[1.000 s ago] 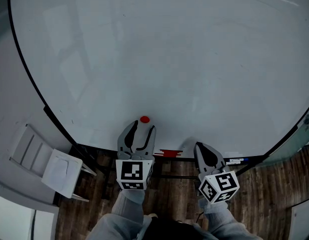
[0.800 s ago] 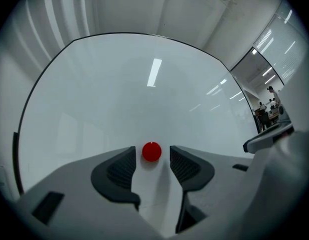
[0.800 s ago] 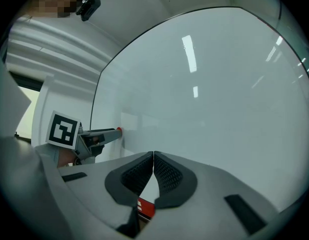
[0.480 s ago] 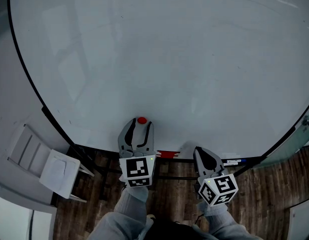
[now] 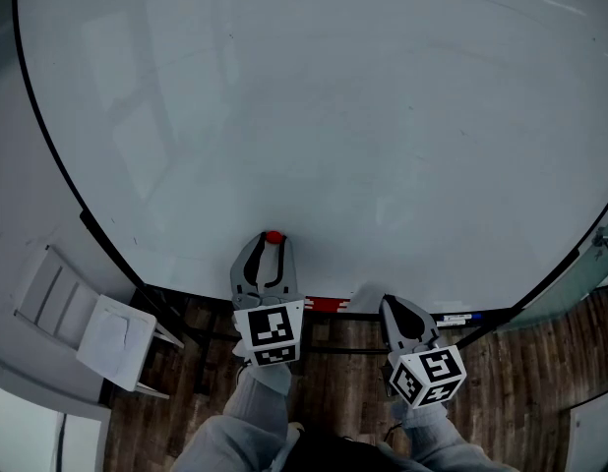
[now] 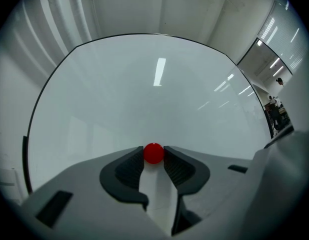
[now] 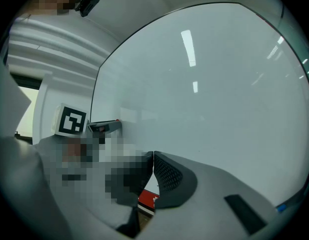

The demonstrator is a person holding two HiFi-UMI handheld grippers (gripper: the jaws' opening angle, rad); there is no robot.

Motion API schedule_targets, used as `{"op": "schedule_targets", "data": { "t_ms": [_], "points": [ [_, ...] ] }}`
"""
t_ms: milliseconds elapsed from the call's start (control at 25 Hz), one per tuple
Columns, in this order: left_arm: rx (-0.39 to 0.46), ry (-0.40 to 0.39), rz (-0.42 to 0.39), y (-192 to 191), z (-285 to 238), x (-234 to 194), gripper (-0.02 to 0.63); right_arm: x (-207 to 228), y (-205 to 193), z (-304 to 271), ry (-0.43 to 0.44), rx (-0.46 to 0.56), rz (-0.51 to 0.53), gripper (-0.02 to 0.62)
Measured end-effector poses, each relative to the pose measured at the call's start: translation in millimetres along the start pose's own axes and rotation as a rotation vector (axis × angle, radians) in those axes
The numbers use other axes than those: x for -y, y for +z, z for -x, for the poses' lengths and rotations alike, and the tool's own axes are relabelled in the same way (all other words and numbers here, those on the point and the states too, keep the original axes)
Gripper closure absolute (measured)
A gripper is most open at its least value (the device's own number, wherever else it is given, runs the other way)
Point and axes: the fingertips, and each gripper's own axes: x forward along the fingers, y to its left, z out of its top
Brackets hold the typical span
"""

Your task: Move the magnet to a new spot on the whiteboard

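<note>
A small round red magnet sticks to the lower part of the big whiteboard. My left gripper points at the board. Its jaws have just been closing, and both pads now press on the sides of the magnet, which sits right at the tips of the left gripper. My right gripper hangs lower and to the right, near the board's bottom edge. In the right gripper view the tips of the right gripper meet with nothing between them.
A red eraser and markers lie on the ledge under the board. The eraser also shows below the right jaws. A white chair stands at the lower left on the wooden floor.
The left gripper has come up to the magnet and its jaws have narrowed onto it; before, the magnet lay just beyond the open tips. The right gripper has barely moved.
</note>
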Motion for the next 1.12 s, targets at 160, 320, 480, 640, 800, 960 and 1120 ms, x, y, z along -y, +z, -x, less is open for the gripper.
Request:
{"op": "schedule_targets", "data": {
  "t_ms": [160,320,480,640,800,960,1120],
  "points": [
    [-0.012,-0.007,-0.006,-1,0,1,0.481,1,-3,2,-0.002,-0.001,-0.010,0.568],
    [-0.018,-0.015,-0.011,-1,0,0,0.482,0,-4,4,-0.005,0.001,-0.013,0.568],
    [-0.022,-0.023,-0.018,-1,1,-1,0.483,2,-6,9,-0.017,-0.002,-0.019,0.568],
    [-0.024,-0.025,-0.017,-1,0,-1,0.483,4,-6,14,-0.030,0.002,-0.021,0.568],
    [0.001,-0.026,-0.005,5,8,-2,0.483,6,-5,21,-0.046,0.011,-0.024,0.568],
    [0.004,-0.036,0.008,7,19,-6,0.482,8,-3,26,-0.058,0.026,-0.025,0.568],
    [-0.005,-0.034,0.014,3,33,-13,0.482,7,-5,30,-0.056,0.033,-0.027,0.568]
  ]
}}
